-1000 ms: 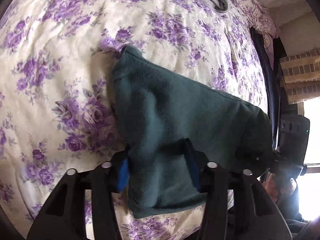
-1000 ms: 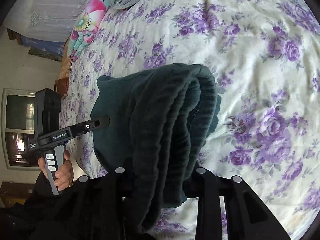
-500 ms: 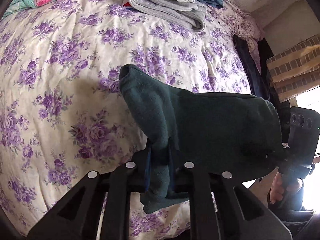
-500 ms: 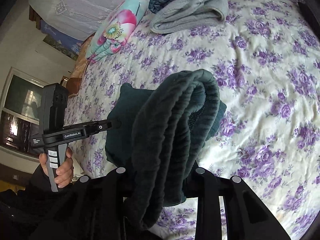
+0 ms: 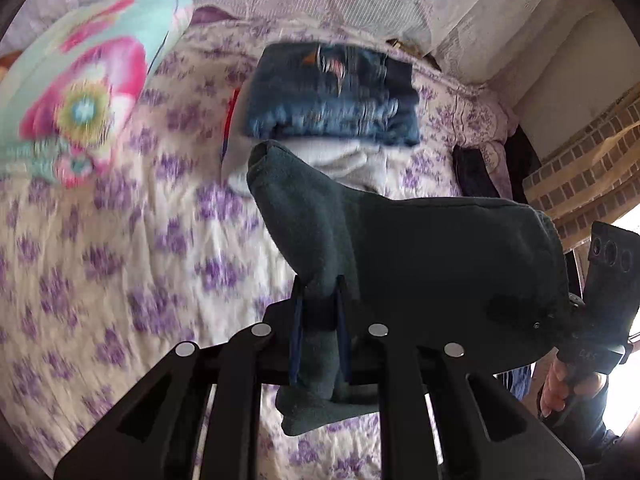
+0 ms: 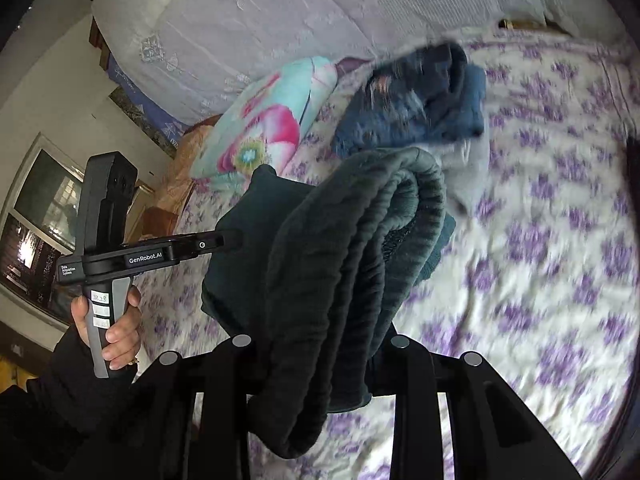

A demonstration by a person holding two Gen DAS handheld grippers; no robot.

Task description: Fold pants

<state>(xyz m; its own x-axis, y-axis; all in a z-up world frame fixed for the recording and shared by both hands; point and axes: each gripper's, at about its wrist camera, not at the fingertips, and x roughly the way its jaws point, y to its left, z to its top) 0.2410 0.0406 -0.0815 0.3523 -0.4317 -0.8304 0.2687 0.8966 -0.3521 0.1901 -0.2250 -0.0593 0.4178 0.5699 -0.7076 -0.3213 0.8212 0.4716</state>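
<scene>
The folded dark green pants (image 5: 420,264) hang in the air between both grippers, above the flowered bedspread (image 5: 120,260). My left gripper (image 5: 319,312) is shut on one folded end of them. My right gripper (image 6: 320,360) is shut on the thick ribbed waistband end (image 6: 340,264); its fingertips are hidden by the cloth. The left gripper also shows in the right wrist view (image 6: 224,242), pinching the far side of the bundle. The right gripper's body shows in the left wrist view (image 5: 604,288).
A stack of folded clothes lies at the head of the bed: blue jeans (image 5: 332,96) on a grey garment (image 5: 352,162). A bright flowered pillow (image 5: 76,84) lies to its left. A lace curtain (image 6: 280,12) hangs behind the bed.
Both grippers have lifted the folded pants higher off the bed and tilted toward the head of the bed. The stack of folded clothes and the pillow have come into fuller view.
</scene>
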